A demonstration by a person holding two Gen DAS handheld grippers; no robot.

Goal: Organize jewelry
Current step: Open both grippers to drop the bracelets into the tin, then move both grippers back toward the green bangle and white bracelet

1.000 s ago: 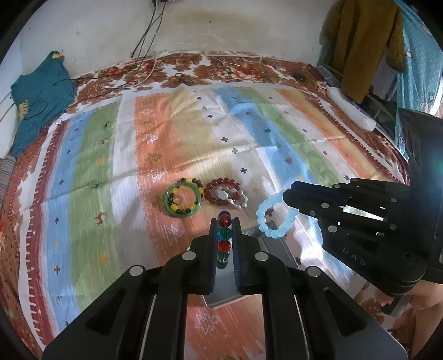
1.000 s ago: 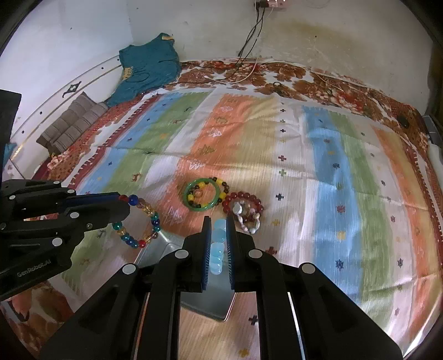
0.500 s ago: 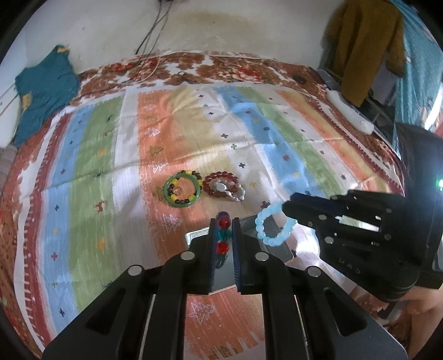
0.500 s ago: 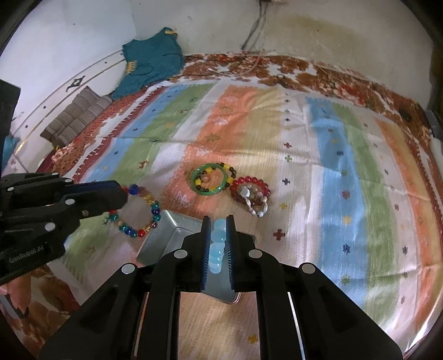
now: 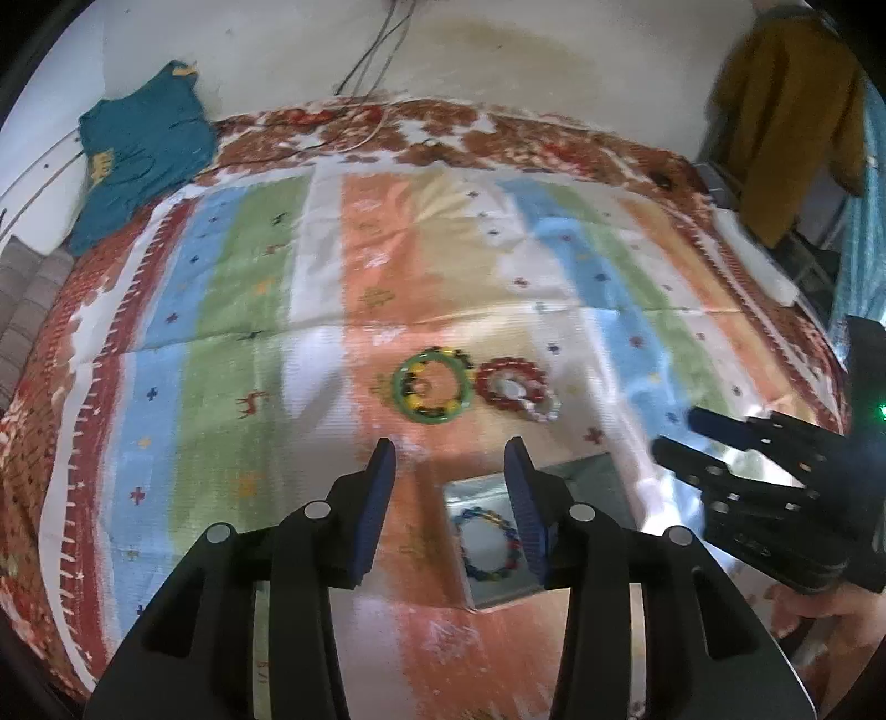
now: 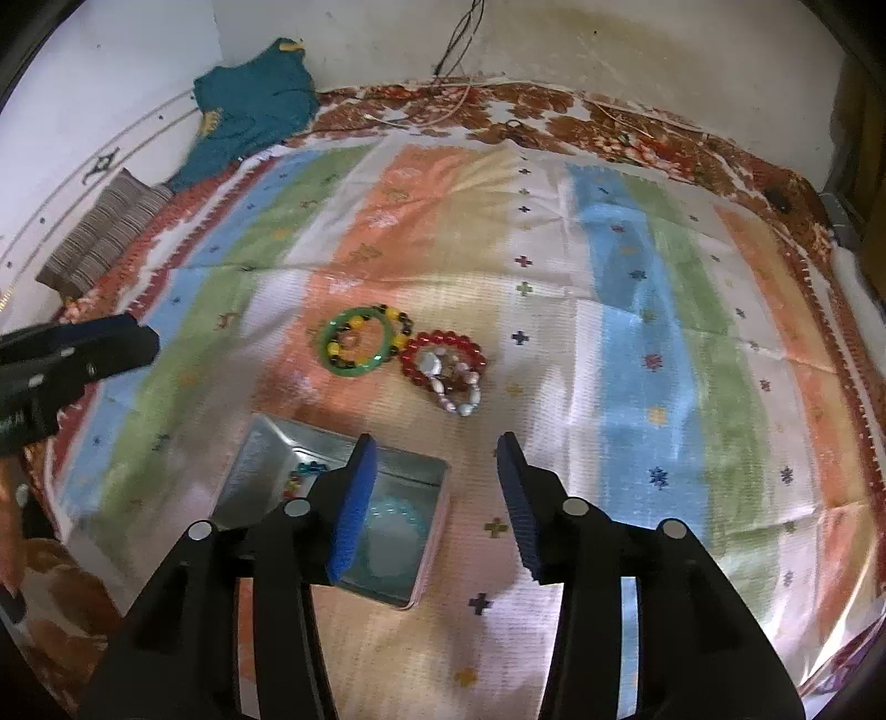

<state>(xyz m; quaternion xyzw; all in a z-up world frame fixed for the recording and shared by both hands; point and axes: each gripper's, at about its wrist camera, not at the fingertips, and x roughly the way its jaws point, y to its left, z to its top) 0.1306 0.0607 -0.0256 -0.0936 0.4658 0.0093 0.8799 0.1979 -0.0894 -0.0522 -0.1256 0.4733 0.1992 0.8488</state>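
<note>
A metal tin [image 6: 260,459] lies open on the striped cloth; it also shows in the left wrist view [image 5: 476,587]. A multicoloured bead bracelet [image 5: 487,545] and a light blue bead bracelet [image 6: 390,529] lie inside it. A green bangle with yellow and dark beads [image 6: 362,343] and a red bead bracelet with pale beads [image 6: 443,363] lie on the cloth beyond the tin. My left gripper [image 5: 451,462] is open and empty above the tin's left side. My right gripper [image 6: 434,454] is open and empty above the tin's right side.
The striped cloth [image 6: 637,332] covers a bed with a floral border. A teal garment [image 6: 249,111] and a striped cushion [image 6: 105,238] lie at the far left. Cables [image 6: 459,44] hang on the back wall. A mustard garment [image 5: 786,111] hangs at the right.
Both grippers have opened and let go of their bracelets, which now lie in the tin. Both grippers have drawn back and apart from each other.
</note>
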